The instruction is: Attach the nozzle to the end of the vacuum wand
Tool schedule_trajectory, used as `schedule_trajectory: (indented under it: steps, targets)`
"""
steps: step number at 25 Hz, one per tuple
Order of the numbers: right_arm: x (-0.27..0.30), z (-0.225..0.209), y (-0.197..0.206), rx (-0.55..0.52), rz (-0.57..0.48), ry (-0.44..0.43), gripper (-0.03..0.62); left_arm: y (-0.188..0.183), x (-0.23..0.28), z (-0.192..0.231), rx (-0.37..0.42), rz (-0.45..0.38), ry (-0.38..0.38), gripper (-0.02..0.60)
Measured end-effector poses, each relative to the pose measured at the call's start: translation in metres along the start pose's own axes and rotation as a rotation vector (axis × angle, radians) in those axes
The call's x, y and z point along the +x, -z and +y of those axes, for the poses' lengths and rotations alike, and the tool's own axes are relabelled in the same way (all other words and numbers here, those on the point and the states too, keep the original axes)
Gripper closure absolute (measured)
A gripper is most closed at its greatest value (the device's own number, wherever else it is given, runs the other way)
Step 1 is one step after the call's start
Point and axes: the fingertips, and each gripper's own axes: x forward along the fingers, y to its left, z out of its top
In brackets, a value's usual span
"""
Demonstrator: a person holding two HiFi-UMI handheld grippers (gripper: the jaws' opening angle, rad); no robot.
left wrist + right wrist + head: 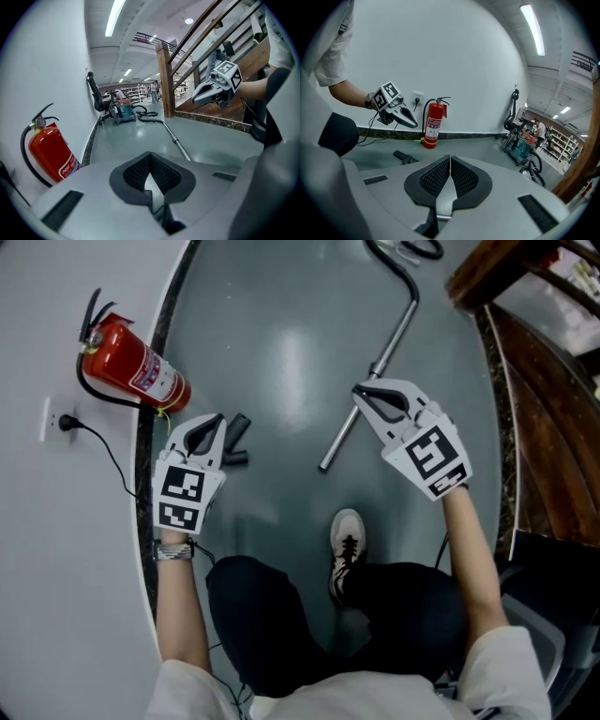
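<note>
Both empty and pinched shut, the left tongs point(218, 420) hover just beside the black nozzle point(236, 441) while the right tongs point(360, 394) hang over the wand point(395, 337) on the floor point(281, 362).

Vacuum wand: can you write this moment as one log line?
left gripper: shut, empty | right gripper: shut, empty | nozzle: on floor | wand: on floor, unattached

Red cylindrical metal fire extinguisher point(131, 371) with a black hose and white label, against a plain white wall point(56, 568). Glossy grey-green floor point(281, 362). Silver metal vacuum wand point(370, 381); black plastic nozzle point(236, 439). The left gripper point(221, 417) and right gripper point(357, 391) are pale grey, with black mesh-textured pads point(136, 174) and black-and-white square-marker cubes. White lace-up shoe point(347, 535) with black laces. Dark brown wooden staircase point(544, 399), far right.
</note>
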Motion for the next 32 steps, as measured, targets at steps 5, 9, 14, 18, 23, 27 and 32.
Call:
schedule_trajectory:
  steps: [5, 9, 14, 18, 23, 27, 32]
  targets:
    - [0.022, 0.017, 0.038, -0.026, 0.007, -0.079, 0.565, 0.036, 0.019, -0.002, 0.004, 0.03, 0.023, 0.583]
    - [0.046, 0.026, 0.073, -0.038, 0.033, -0.143, 0.565, 0.066, 0.036, -0.001, 0.022, 0.083, 0.05, 0.583]
    - [0.078, 0.047, 0.117, -0.147, 0.122, -0.269, 0.565, 0.093, 0.054, 0.003, 0.041, 0.114, 0.043, 0.583]
    - [0.092, 0.064, 0.151, -0.18, 0.167, -0.371, 0.565, 0.112, 0.061, 0.0, 0.014, 0.12, 0.027, 0.583]
    - [0.1, 0.084, 0.195, -0.196, 0.236, -0.432, 0.565, 0.151, 0.073, -0.018, -0.006, 0.183, 0.074, 0.583]
    - [0.108, 0.106, 0.226, -0.272, 0.277, -0.507, 0.565, 0.172, 0.089, -0.029, 0.042, 0.238, 0.111, 0.583]
    - [0.115, 0.119, 0.257, -0.386, 0.338, -0.591, 0.565, 0.21, 0.095, -0.03, 0.108, 0.343, 0.168, 0.583]
